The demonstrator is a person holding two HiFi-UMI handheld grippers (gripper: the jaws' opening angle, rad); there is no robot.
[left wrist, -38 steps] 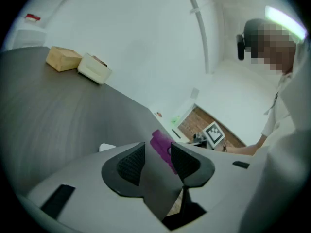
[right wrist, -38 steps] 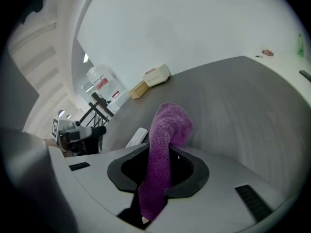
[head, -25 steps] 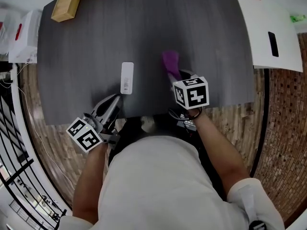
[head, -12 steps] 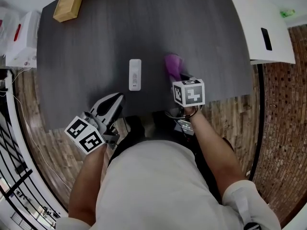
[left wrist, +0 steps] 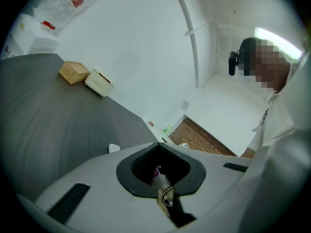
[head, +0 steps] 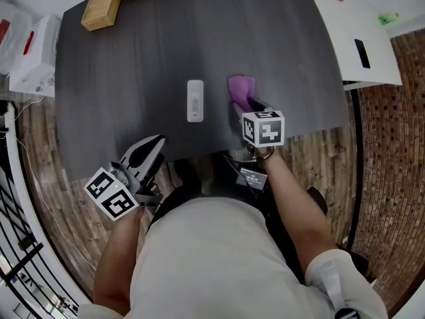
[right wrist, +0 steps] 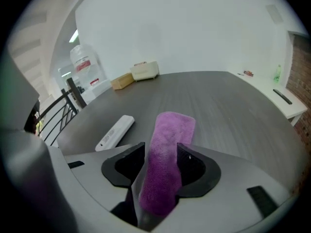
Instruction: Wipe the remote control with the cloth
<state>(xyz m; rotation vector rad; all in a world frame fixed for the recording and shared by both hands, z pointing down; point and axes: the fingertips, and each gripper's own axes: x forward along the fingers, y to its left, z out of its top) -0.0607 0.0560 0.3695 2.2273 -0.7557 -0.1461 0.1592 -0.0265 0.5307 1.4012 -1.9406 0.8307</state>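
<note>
While your right gripper (head: 255, 109) has just been opening its jaws, the purple cloth (right wrist: 168, 140) lies slack between them, near the front edge of the surface (head: 133, 52). It looks soft, light and limp, so pinch a thick fold at its near end. The remote control (head: 194, 100), just left of it, looks stiff, smooth and likely to skid. Your left gripper (head: 157, 143) hangs off that edge, jaws together and empty.

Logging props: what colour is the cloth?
The cloth is purple, clearest in the right gripper view.
</note>
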